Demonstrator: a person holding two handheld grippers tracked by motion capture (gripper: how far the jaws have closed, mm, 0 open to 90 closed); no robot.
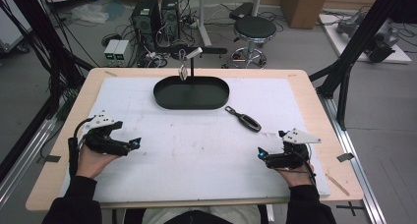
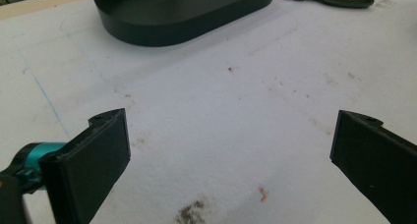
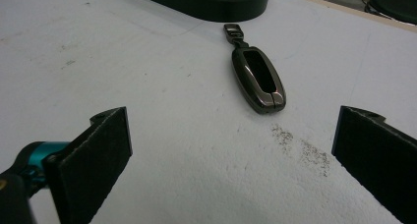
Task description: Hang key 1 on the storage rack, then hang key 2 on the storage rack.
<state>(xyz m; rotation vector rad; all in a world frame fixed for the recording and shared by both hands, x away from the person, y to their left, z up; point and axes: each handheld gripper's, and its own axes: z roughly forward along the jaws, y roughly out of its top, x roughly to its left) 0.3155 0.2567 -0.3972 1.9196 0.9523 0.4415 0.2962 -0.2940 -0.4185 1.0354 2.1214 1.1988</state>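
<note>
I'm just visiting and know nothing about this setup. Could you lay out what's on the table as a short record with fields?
surface: white foam mat over a light wooden table
far centre: black oval metal tray, with a thin black post rising at its far side
post: small tag hanging near its top
loose item: dark glossy car key fob, lying flat on the mat to the right of the tray, apart from it
left gripper: fingers open, holding nothing
right gripper: fingers open, holding nothing, key fob ahead of it

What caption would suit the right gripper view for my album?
Open right gripper facing a dark key fob lying on the white mat, black tray behind.
</note>
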